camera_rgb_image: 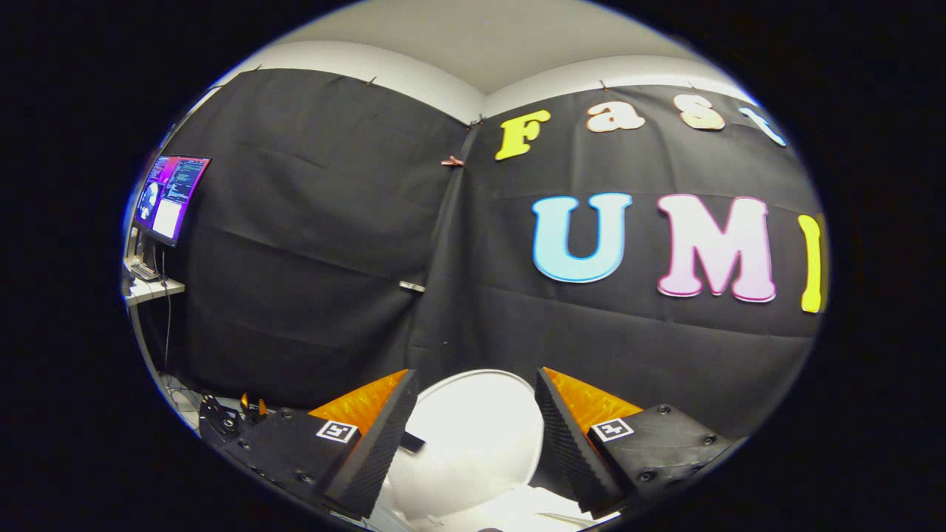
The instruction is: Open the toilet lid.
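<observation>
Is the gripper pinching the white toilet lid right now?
No, the gripper has its fingers spread open, and the toilet lid stands raised in the gap between them with neither finger pressing on it.

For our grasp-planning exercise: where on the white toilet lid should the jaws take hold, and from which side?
Grip the toilet lid at its thin curved rim, coming from the front, one finger each side of the edge. The gripper is open, and the lid, seemingly raised and tilted, lies between and just beyond its fingers.
</observation>
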